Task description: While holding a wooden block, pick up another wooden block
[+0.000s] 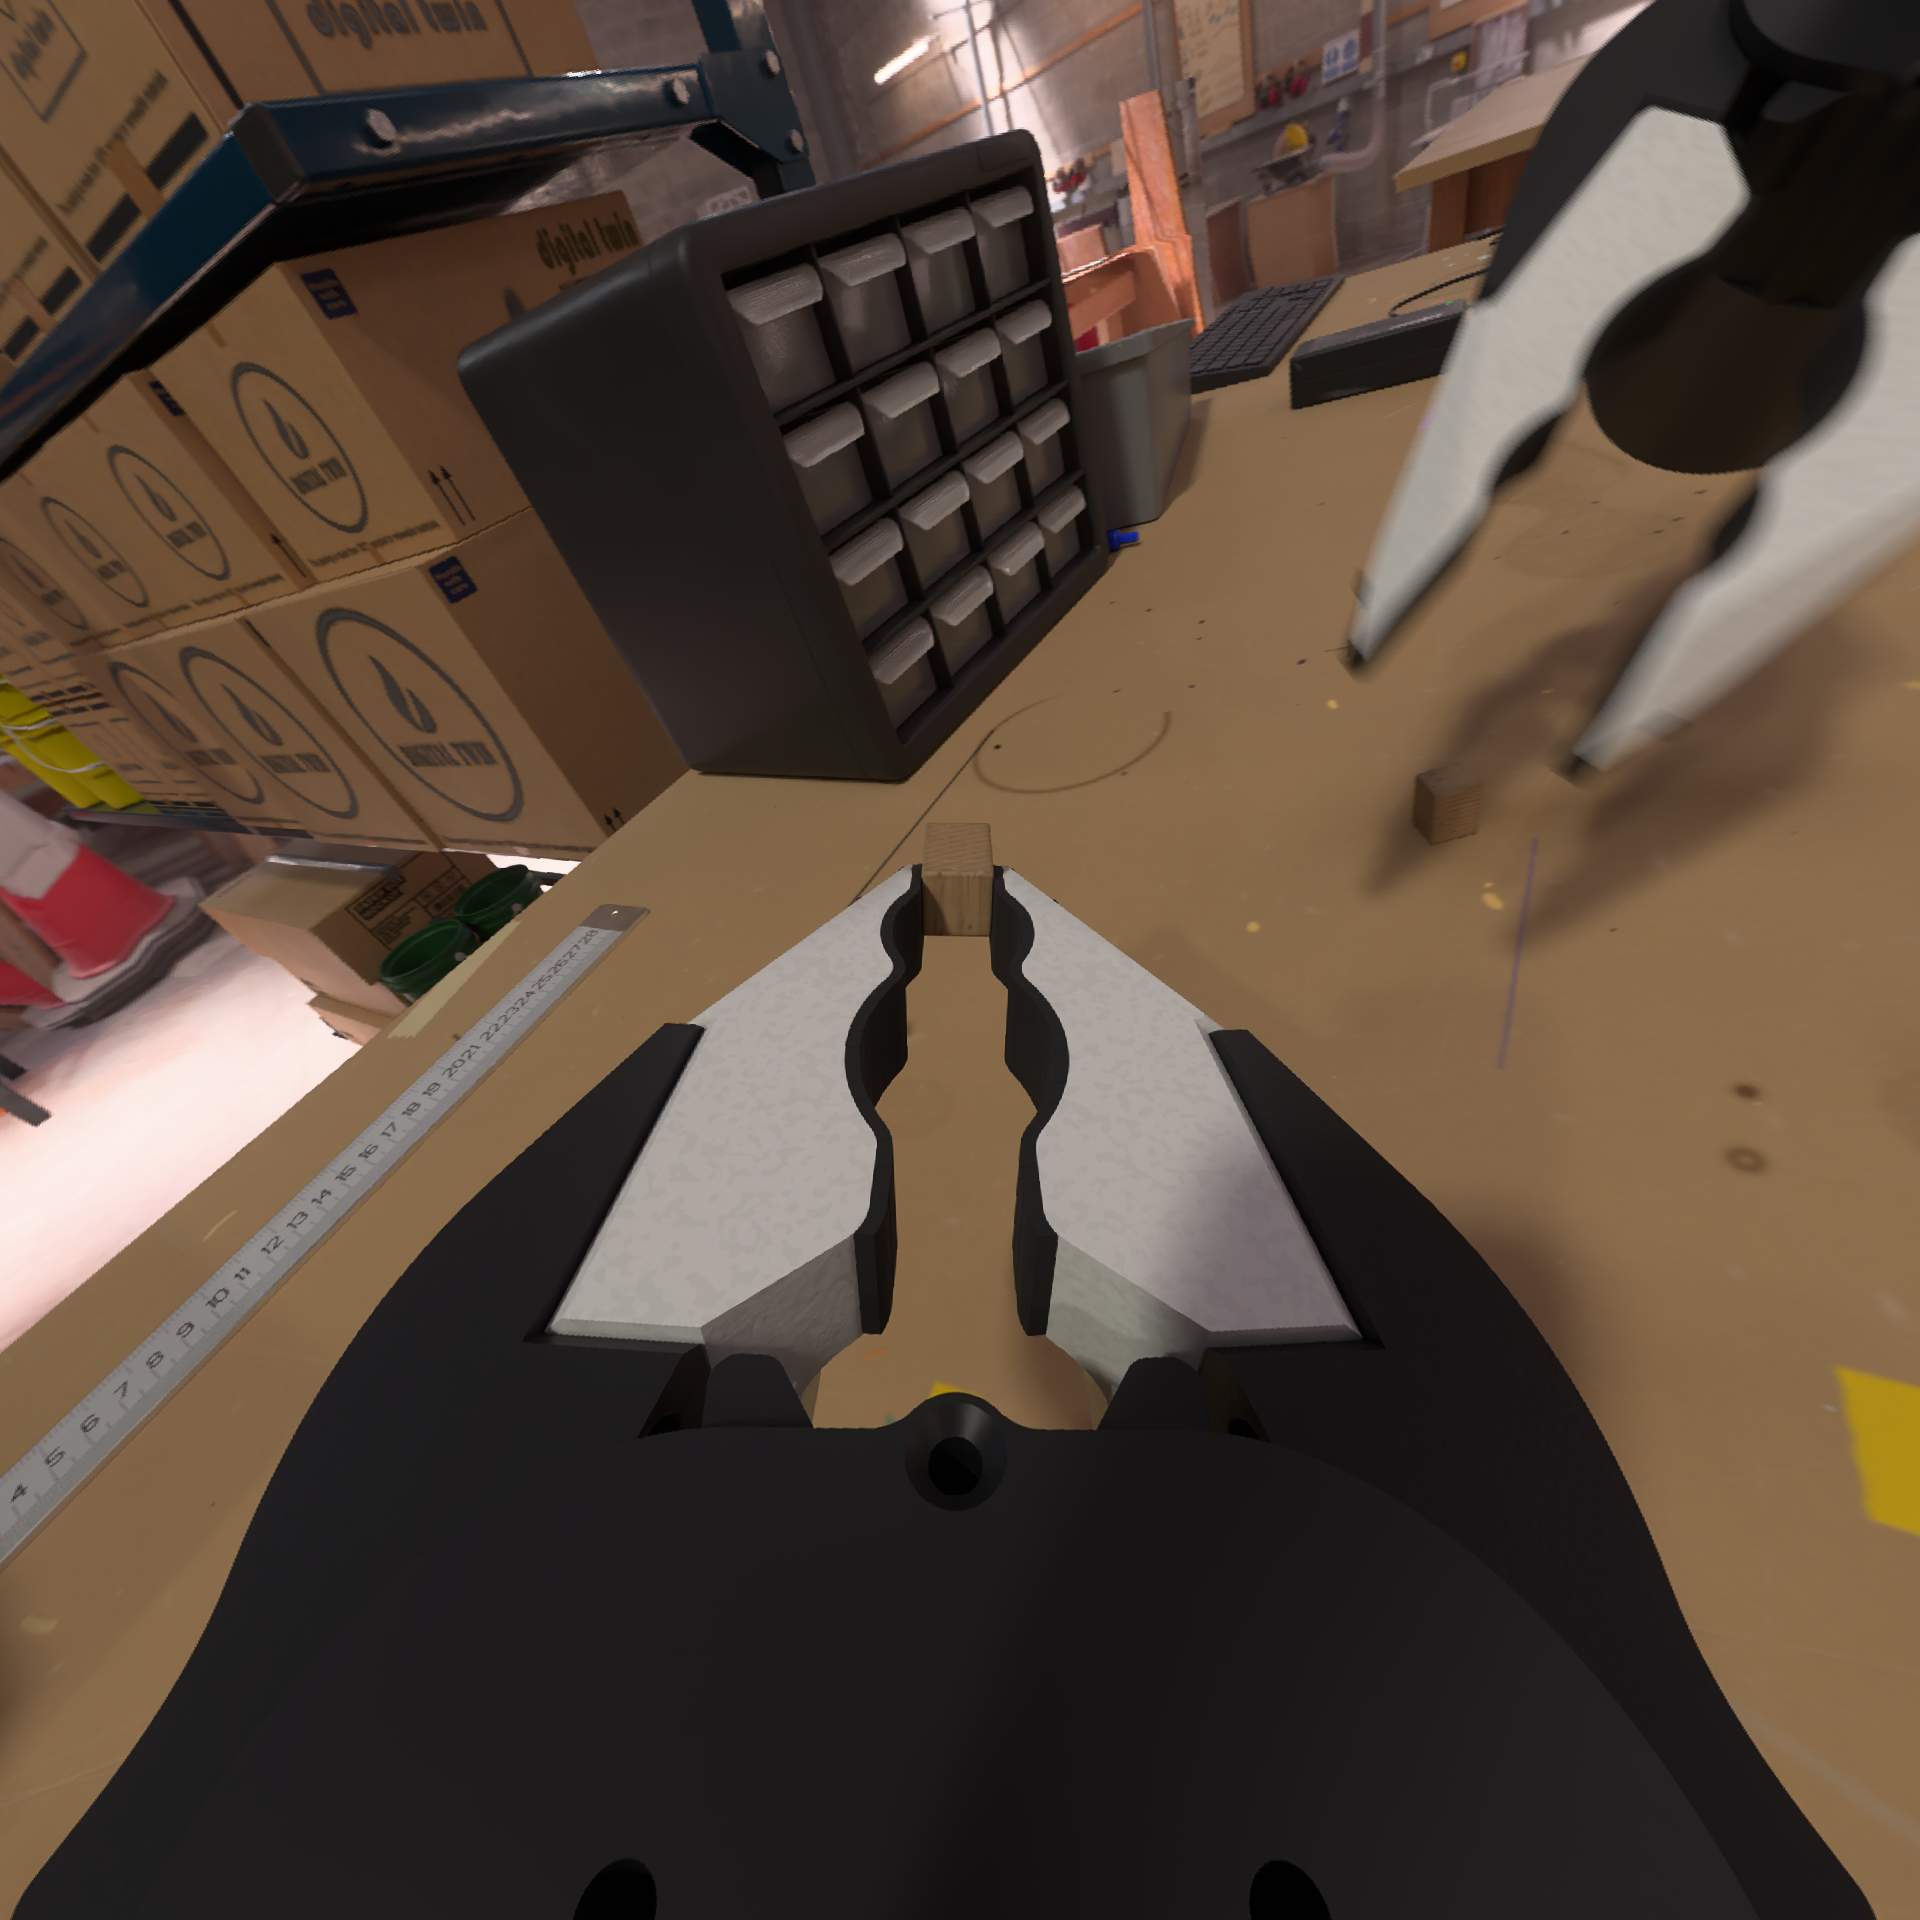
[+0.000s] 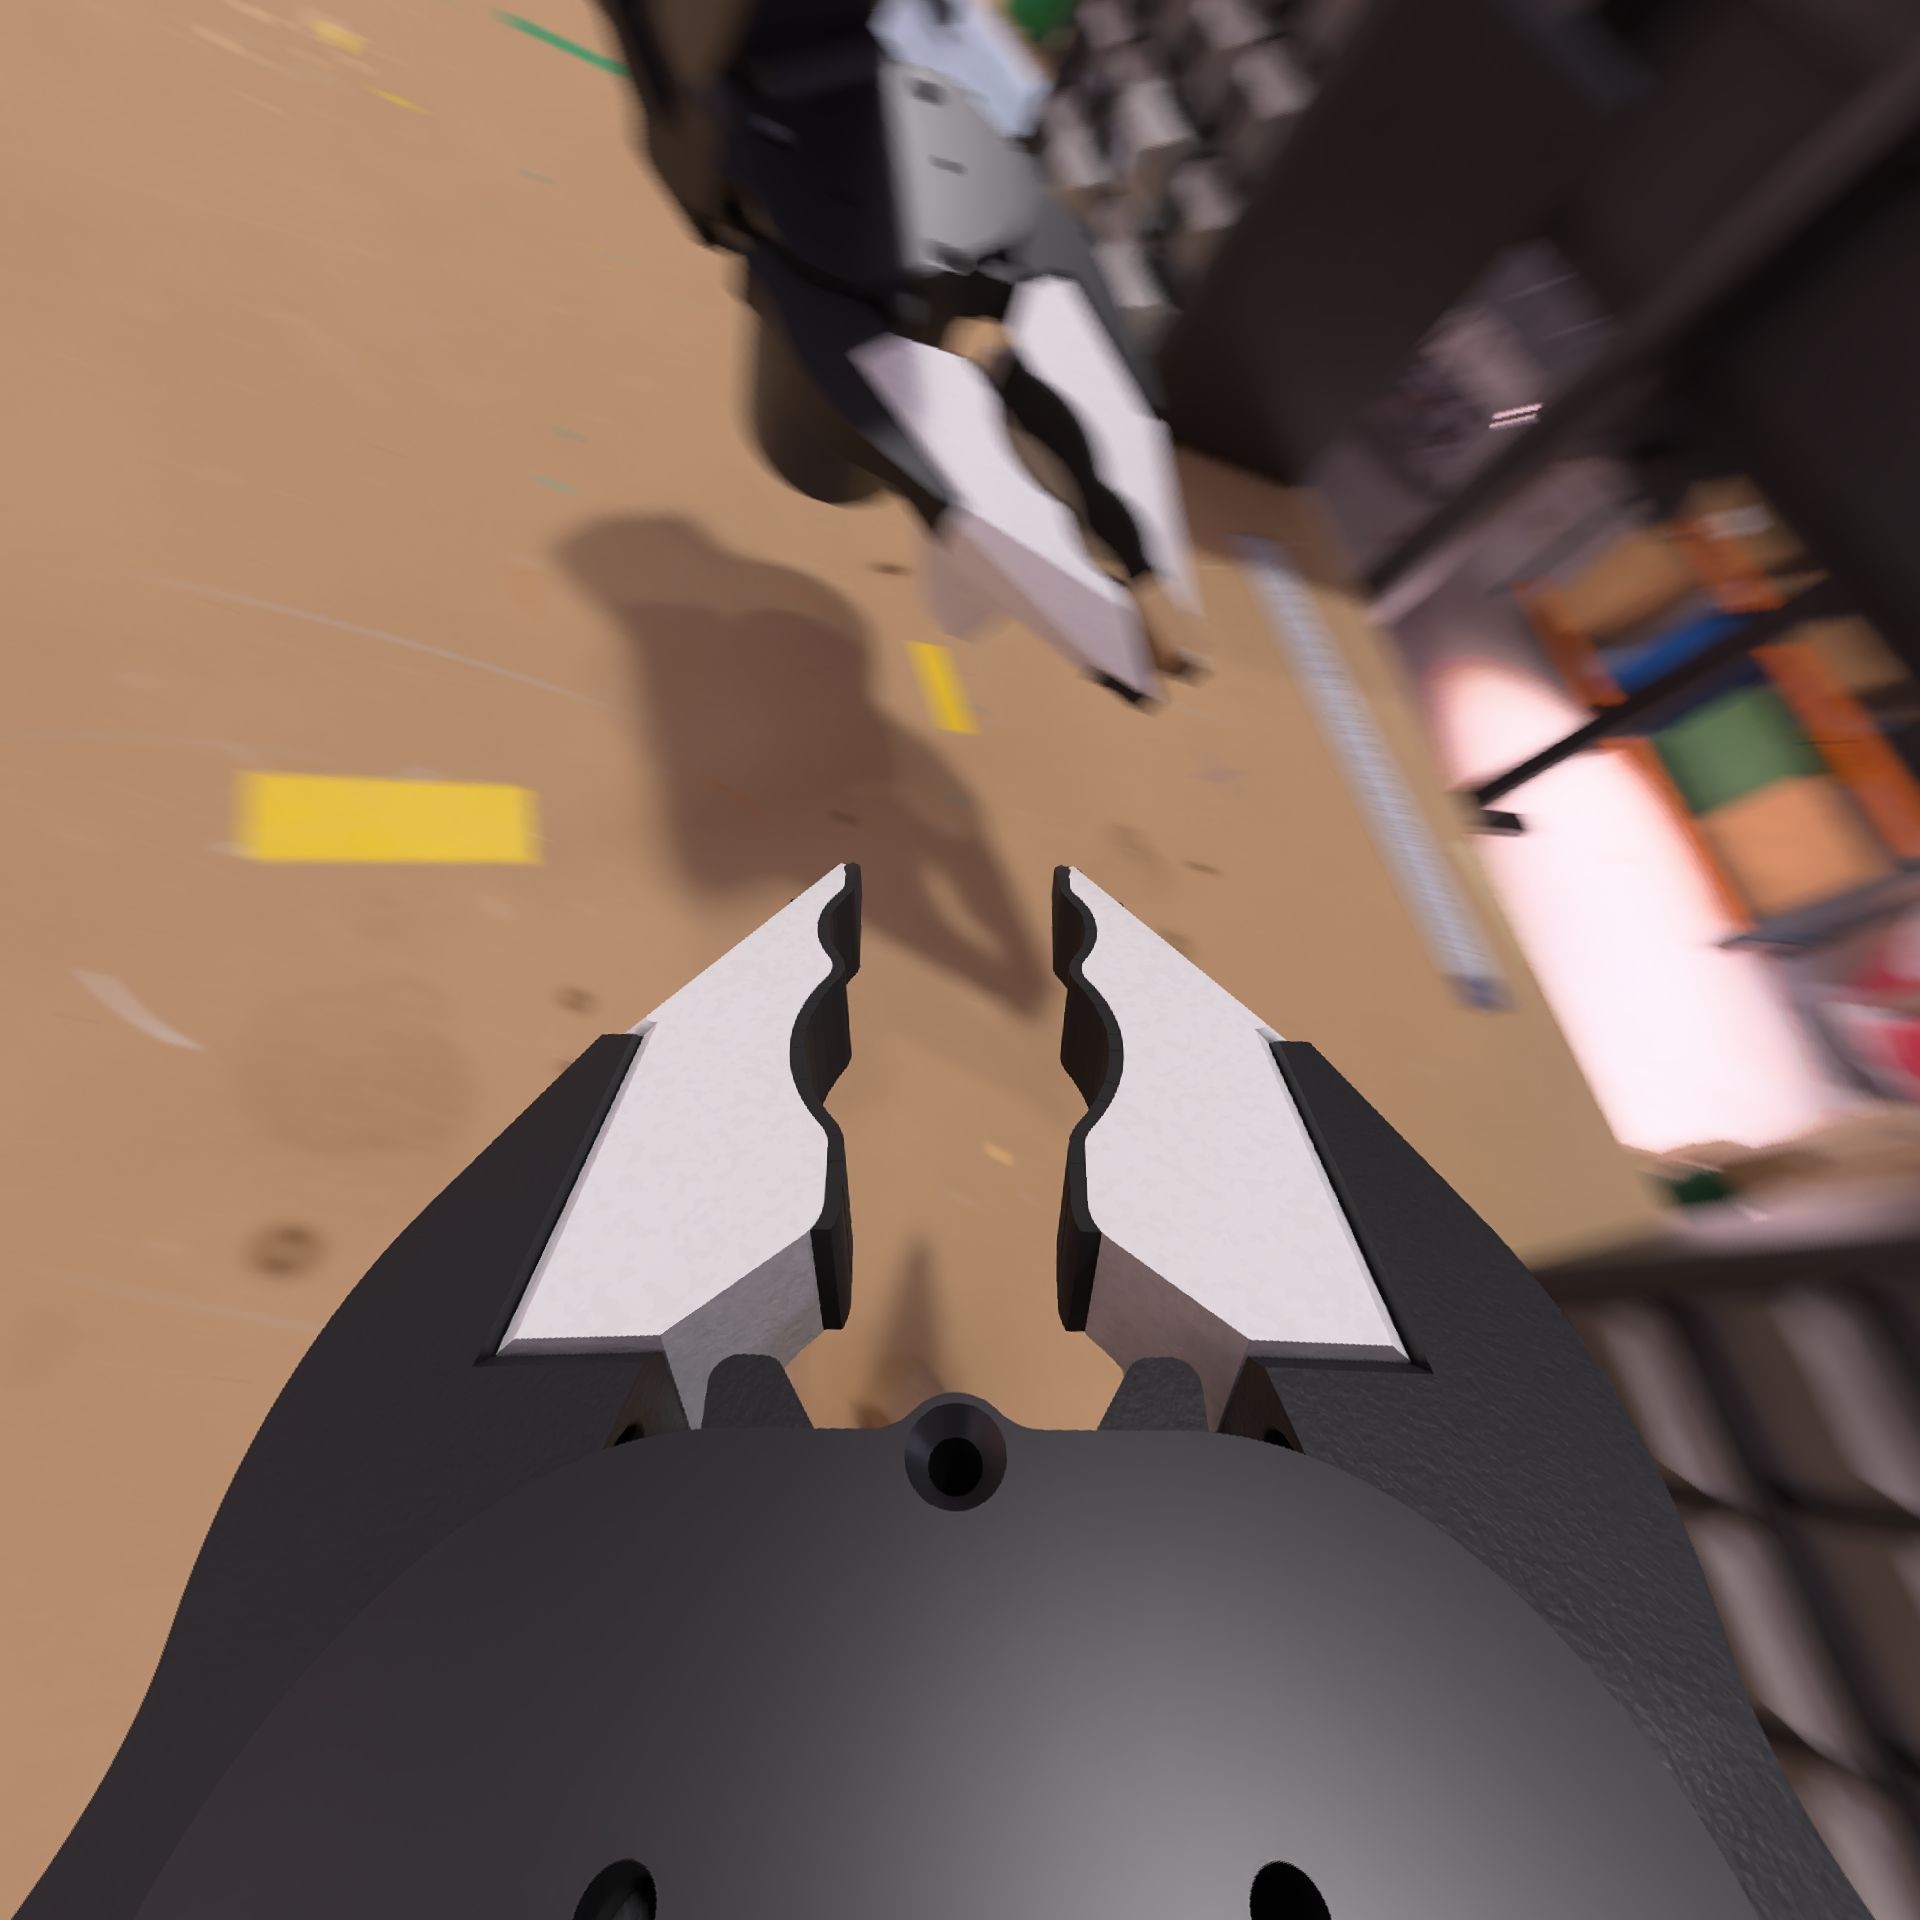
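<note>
My left gripper (image 1: 957,878) is shut on a small light wooden block (image 1: 957,881), pinched between its fingertips above the brown workbench (image 1: 1195,1039). A second wooden block (image 1: 1447,805) lies on the bench to the right. My right gripper (image 1: 1465,712) shows there at the upper right, open, tips pointing down, just above and around that block's far side. In the blurred right wrist view my right gripper (image 2: 956,883) is open and empty over the bench. The left gripper (image 2: 1153,665) shows beyond it, with a hint of its block at the tips. The second block is not visible in that view.
A black drawer cabinet (image 1: 831,457) stands at the back left, with a grey bin (image 1: 1138,416) beside it. Cardboard boxes (image 1: 343,644) stack beyond the bench's left edge. A steel ruler (image 1: 312,1205) lies along that edge. A keyboard (image 1: 1262,322) sits far back. Yellow tape (image 2: 384,816) marks the bench.
</note>
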Robot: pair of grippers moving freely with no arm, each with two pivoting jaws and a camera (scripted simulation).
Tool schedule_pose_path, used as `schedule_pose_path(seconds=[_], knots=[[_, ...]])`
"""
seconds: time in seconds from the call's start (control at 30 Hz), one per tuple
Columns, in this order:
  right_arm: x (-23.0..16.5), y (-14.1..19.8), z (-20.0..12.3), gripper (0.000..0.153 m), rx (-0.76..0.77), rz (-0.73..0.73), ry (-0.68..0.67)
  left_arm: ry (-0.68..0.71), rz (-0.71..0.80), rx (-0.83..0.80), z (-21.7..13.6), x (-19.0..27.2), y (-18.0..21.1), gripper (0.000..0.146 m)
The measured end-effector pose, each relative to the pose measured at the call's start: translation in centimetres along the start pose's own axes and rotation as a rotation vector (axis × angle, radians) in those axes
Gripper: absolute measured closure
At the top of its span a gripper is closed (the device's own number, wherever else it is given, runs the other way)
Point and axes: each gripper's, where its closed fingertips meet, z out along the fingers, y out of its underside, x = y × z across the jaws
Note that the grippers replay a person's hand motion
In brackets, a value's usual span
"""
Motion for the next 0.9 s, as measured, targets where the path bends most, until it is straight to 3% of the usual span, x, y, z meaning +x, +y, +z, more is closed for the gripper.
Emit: schedule_pose_path(seconds=[0.13, 0.27, 0.43, 0.63, 0.77, 0.9], knots=[[-7.0, -2.6, 5.3, 0.115, -0.054, 0.122, -0.352, -0.009, 0.004, 0.0, 0.4, -0.1, 0.8, 0.135], [-10.7, -3.9, 9.7, 0.112, -0.112, 0.154, -0.422, 0.016, 0.006, -0.014, 0.7, 0.1, 1.3, 0.135], [-12.6, -3.5, 12.0, 0.107, -0.258, 0.206, -0.494, 0.053, -0.003, -0.014, 0.8, 0.5, 1.2, 0.135], [-12.7, -1.9, 10.2, 0.106, -0.462, 0.274, -0.546, 0.092, 0.017, -0.035, 1.0, 1.5, 1.3, 0.135], [-12.1, 0.4, 6.8, 0.109, -0.609, 0.31, -0.541, 0.099, 0.022, -0.035, 1.0, 1.8, 1.3, 0.135], [-10.8, 3.2, 2.6, 0.11, -0.739, 0.444, -0.469, 0.091, 0.009, -0.028, 1.0, 1.6, 1.1, 0.135]])
